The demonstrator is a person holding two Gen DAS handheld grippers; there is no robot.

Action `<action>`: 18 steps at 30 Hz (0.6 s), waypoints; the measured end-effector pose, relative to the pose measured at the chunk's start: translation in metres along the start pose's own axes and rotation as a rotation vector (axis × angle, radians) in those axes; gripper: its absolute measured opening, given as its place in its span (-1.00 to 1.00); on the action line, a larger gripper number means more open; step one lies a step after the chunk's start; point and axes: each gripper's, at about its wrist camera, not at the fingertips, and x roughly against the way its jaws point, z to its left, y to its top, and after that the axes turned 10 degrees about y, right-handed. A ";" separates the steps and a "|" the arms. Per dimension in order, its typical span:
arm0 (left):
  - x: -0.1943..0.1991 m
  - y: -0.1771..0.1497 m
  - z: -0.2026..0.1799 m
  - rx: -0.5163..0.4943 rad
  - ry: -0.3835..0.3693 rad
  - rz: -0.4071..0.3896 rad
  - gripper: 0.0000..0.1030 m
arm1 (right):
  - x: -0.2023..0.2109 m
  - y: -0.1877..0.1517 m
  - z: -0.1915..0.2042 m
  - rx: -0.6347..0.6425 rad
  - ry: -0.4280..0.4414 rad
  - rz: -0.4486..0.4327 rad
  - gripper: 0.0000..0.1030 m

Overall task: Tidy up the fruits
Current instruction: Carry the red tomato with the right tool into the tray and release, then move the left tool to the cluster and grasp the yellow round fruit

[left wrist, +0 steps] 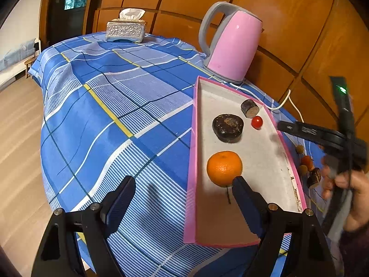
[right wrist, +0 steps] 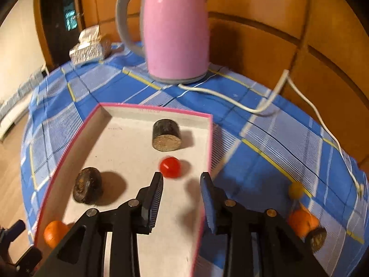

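- There is faint writing on the far inner wall and floor of the pink-rimmed tray (right wrist: 147, 110), too small and blurred to read; nothing else carries a label I can make out.
- The right gripper (right wrist: 181, 177) hangs over the tray with its jaws a little apart and nothing between them; its pads press on nothing.
- The red cherry tomato (right wrist: 170, 167) lies on the tray floor just beyond that gripper's left fingertip, at about eleven o'clock from the gap, so close I cannot tell whether it touches the pad.
- A dark cut cylinder (right wrist: 166, 137) lies farther on at twelve o'clock, and a dark rounded lump (right wrist: 88, 188) sits at nine o'clock of the gripper.
- The left gripper (left wrist: 184, 182) stands wide apart and empty, its right finger over the tray and its left finger over the cloth.
- The orange (left wrist: 224, 168) rests in the tray just behind that right fingertip, at about one o'clock.
- Outside the tray, at three o'clock of the right gripper, more small fruits (right wrist: 302, 224) lie on the blue checked tablecloth (left wrist: 103, 106).
- A pink kettle (right wrist: 175, 30) stands beyond the tray at twelve o'clock, its white cord (right wrist: 230, 101) trailing across the cloth.
- A tissue box (left wrist: 126, 31) sits at the table's far edge.
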 end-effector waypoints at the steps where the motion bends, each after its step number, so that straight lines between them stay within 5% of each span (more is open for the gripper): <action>1: 0.000 0.000 -0.001 -0.002 -0.001 -0.001 0.67 | 0.009 -0.004 -0.004 -0.017 -0.003 -0.015 -0.32; 8: 0.006 0.000 -0.005 -0.017 -0.018 -0.017 0.67 | 0.069 -0.044 -0.053 -0.140 -0.117 -0.101 -0.31; 18: 0.017 0.009 -0.014 -0.038 -0.039 -0.057 0.67 | 0.153 -0.157 -0.160 -0.494 -0.472 -0.127 -0.31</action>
